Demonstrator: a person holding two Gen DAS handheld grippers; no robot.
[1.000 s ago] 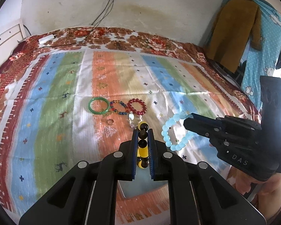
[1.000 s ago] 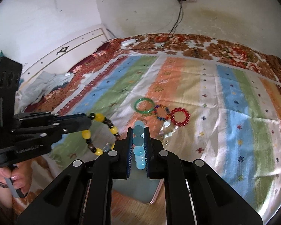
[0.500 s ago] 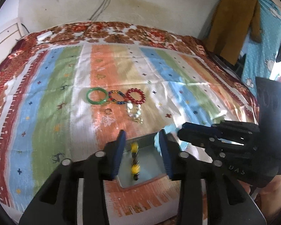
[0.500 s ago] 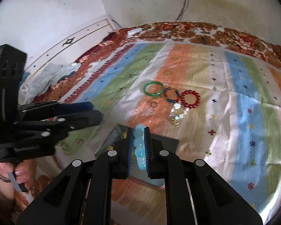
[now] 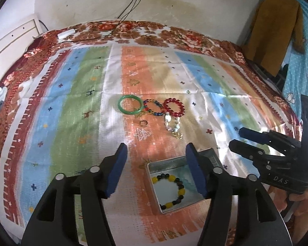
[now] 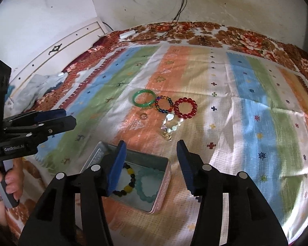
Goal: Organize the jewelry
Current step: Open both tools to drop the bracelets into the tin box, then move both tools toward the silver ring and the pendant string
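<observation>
A metal tin [image 5: 154,186] [image 6: 162,182] lies open on the striped bedspread. In it lie a yellow-and-black bead bracelet [image 5: 170,190] [image 6: 127,181] and a pale blue bead bracelet [image 6: 147,184]. My left gripper [image 5: 157,166] is open and empty just above the tin. My right gripper [image 6: 151,160] is open and empty above the tin too. Farther off lie a green bangle [image 5: 130,107] [image 6: 144,100], a multicoloured bead bracelet [image 5: 153,107] [image 6: 163,104], a red bead bracelet [image 5: 174,107] [image 6: 185,107], a pearly charm bracelet [image 5: 172,126] [image 6: 170,126] and a small ring [image 5: 143,123] [image 6: 143,115].
The bedspread [image 5: 82,102] covers a bed against a white wall. A white charger block [image 5: 66,33] and cables lie at the far edge. Clothes [image 5: 277,30] hang at the right. A white headboard [image 6: 57,49] stands to the left.
Both grippers have opened and let go. The yellow-and-black bracelet and the pale blue bracelet have dropped into the tin. Both grippers have drawn back a little.
</observation>
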